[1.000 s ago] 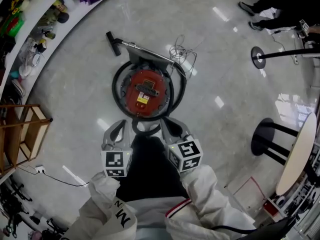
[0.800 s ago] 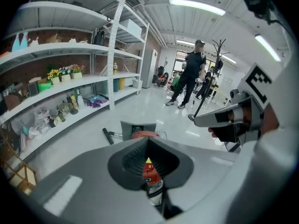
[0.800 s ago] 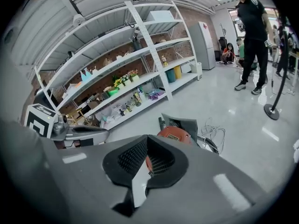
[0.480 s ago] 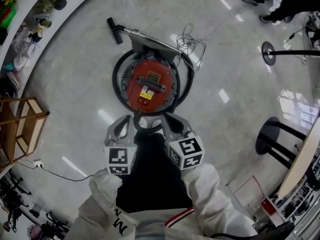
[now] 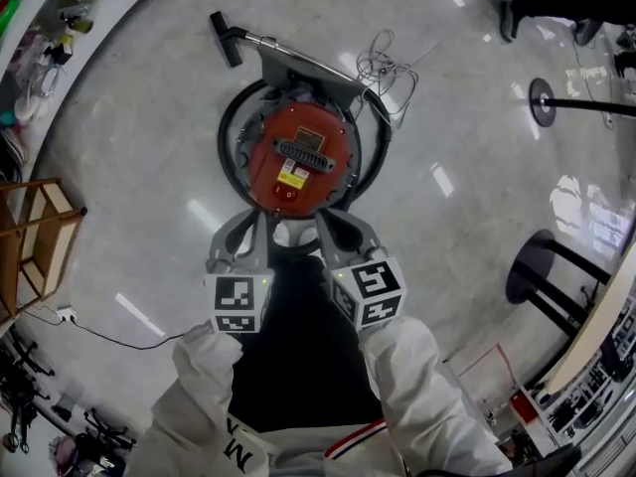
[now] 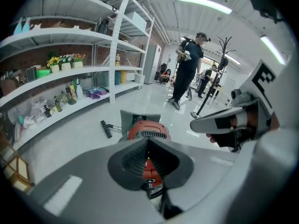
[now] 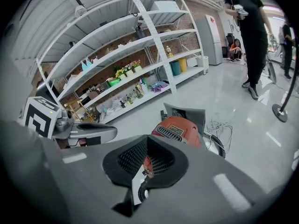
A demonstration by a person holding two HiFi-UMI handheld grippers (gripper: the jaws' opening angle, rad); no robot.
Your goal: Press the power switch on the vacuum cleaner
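A red canister vacuum cleaner (image 5: 301, 157) is seen on the pale polished floor (image 5: 149, 157), just beyond the two grippers and centred between them. Its black hose (image 5: 230, 162) is looped around the body. A metal wand (image 5: 298, 60) is laid across the far side and ends in a black floor nozzle (image 5: 226, 38) at the far left. A loose white cable (image 5: 386, 68) is bundled at the far right. A dark ribbed grille (image 5: 303, 152) with a small pale plate is set across the top of the body, and a yellow label (image 5: 291, 176) is stuck just nearer. The print on both is too small to be read, and no brand name can be made out.

The left gripper (image 5: 248, 229) is pointed at the near edge of the vacuum cleaner. Its jaws are brought together at the tips with nothing clamped, and the red body is glimpsed only through the hollow behind them. The right gripper (image 5: 338, 229) is held beside it in the same way, jaws together and empty. Whether either tip touches the hose cannot be judged. A marker cube (image 5: 238, 303) printed with black-and-white squares is carried on each gripper. A letter M is read on the white sleeve (image 5: 204, 405).

A wooden stool (image 5: 40, 237) is placed at the left, and stocked shelving (image 7: 140, 73) runs along that side. A person in black (image 6: 188, 64) is seen at the far right.
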